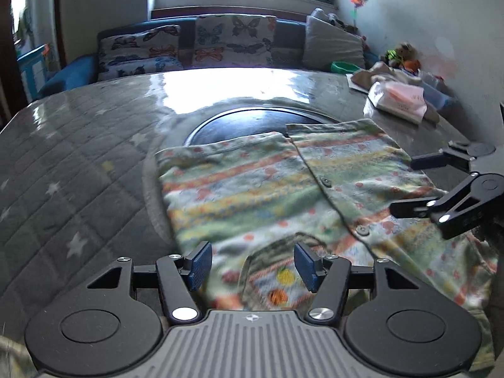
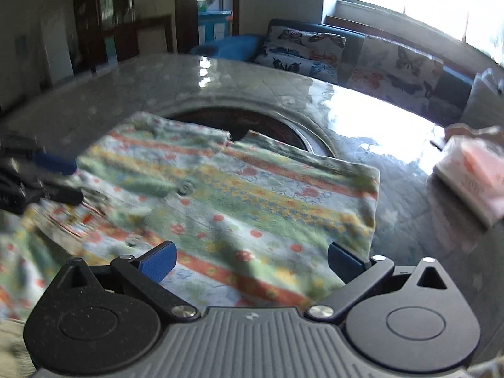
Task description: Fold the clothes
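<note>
Both grippers, left gripper (image 1: 252, 266) and right gripper (image 2: 252, 263), hang with jaws spread and pinching nothing over the buttoned floral shirt (image 1: 283, 186), which lies partly folded on the quilted table (image 1: 78, 157), its collar end seemingly left to fold.

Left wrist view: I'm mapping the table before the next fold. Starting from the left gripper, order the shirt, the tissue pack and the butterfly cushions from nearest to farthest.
From the left gripper:
1. Shirt, directly under the fingers.
2. Tissue pack, far right of the table.
3. Butterfly cushions, on the sofa beyond the table.
</note>
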Available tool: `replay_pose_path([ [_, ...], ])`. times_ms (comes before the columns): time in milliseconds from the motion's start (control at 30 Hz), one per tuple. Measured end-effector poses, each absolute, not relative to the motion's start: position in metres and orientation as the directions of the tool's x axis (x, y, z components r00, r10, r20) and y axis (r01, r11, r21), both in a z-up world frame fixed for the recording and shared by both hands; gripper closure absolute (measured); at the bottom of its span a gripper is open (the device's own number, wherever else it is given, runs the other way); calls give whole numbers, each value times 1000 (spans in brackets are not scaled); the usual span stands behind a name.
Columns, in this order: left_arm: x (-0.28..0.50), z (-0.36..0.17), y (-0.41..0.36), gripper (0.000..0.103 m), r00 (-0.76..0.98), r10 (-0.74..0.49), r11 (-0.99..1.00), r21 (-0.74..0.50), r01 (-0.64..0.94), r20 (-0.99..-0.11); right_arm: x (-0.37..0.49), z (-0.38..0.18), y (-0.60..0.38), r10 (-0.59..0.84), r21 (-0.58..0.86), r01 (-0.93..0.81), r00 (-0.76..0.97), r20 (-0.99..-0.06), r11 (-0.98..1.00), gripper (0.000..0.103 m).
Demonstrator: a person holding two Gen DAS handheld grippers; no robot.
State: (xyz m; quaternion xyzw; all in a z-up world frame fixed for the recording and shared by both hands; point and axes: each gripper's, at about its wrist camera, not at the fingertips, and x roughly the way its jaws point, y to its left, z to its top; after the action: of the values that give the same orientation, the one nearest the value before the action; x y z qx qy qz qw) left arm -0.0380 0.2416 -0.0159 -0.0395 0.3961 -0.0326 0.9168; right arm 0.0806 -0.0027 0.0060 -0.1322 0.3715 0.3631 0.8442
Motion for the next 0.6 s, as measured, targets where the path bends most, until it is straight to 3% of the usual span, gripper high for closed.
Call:
replay_pose_path([
  [367, -86, -14, 256, 40, 662, -55, 996, -92, -22, -748, 91, 1, -28, 513, 129, -634, 471, -717, 763, 0],
  [600, -75, -1, 195, 40, 670, -287, 958, -189, 218, -684, 107, 12, -23, 563, 201, -632, 445, -697, 748, 0],
])
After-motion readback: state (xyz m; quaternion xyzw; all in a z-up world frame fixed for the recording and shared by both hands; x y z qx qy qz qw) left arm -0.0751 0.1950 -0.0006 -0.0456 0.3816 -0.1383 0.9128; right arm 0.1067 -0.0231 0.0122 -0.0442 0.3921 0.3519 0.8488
